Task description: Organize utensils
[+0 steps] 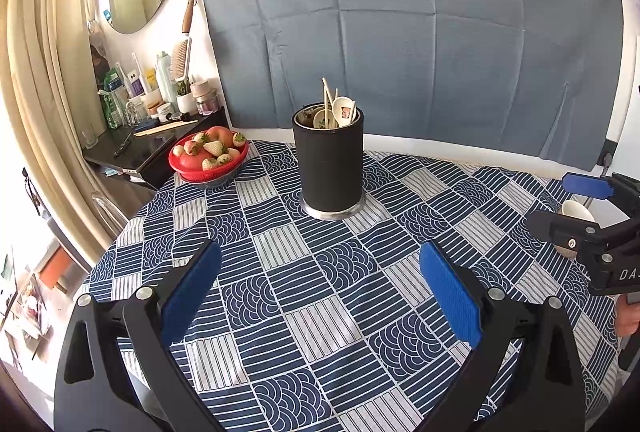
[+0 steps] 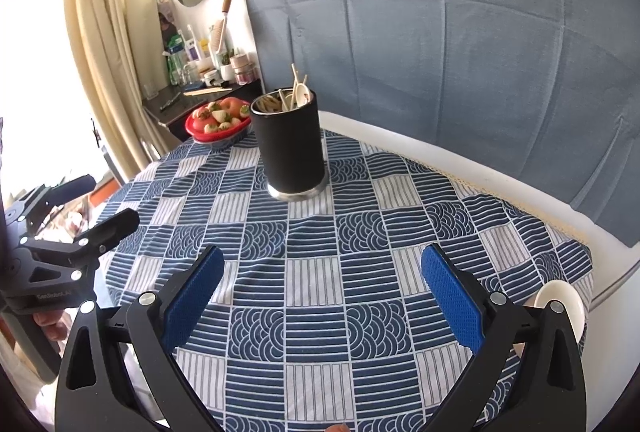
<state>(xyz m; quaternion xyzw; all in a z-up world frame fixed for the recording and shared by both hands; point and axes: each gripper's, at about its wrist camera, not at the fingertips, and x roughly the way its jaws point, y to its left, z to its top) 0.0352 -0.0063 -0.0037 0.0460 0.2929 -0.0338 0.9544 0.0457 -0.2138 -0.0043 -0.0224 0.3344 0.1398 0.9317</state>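
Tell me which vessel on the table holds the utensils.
The tall black holder; the red bowl beside it holds fruit, and the white bowl shows no utensils.

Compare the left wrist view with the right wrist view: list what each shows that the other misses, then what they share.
Only the left wrist view shows the right gripper from outside, at the right edge, jaws open, and the left gripper's own blue pads, open over the tablecloth.

Only the right wrist view shows the left gripper from outside, at the left edge, and the right gripper's own open pads.

Both show the black utensil holder with chopsticks and spoons inside, the red fruit bowl, the small white dish and the grey cloth backdrop.
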